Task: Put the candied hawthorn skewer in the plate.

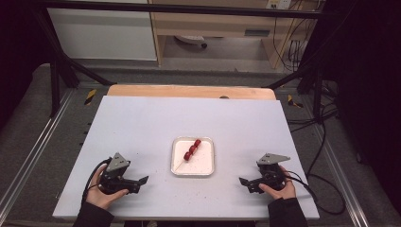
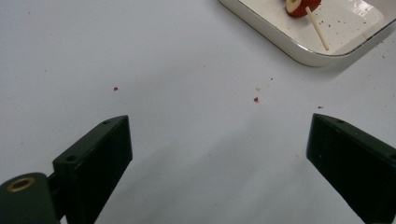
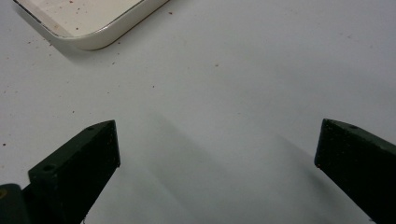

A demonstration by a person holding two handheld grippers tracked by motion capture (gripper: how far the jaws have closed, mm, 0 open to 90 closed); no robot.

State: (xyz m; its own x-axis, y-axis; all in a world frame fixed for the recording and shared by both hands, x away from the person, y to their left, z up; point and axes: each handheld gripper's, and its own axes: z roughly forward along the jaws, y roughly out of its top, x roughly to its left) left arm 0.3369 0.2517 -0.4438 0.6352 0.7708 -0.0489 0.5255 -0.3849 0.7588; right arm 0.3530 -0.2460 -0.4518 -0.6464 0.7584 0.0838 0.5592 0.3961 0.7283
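Note:
A white square tray [image 1: 204, 163] sits in the middle of the white table. On it lies a wooden skewer [image 1: 191, 150] threaded with three red fruit pieces, slanting toward the tray's near left corner. My left gripper [image 1: 143, 180] rests on the table to the tray's left, pointing right, open and empty. The right gripper [image 1: 244, 182] rests to the tray's right, pointing left, open and empty. In the left gripper view its jaws [image 2: 219, 121] stand wide, with the tray's corner [image 2: 280, 44], a red piece [image 2: 303, 6] and the stick's bare end [image 2: 318, 31] beyond. The right gripper [image 3: 217, 125] frames bare table.
Small red crumbs [image 2: 256, 99] dot the table near the tray [image 3: 100, 39]. A wooden board edge [image 1: 189, 91] runs along the table's far side. Black frame bars [image 1: 61, 66] and cables [image 1: 326, 142] stand around the table.

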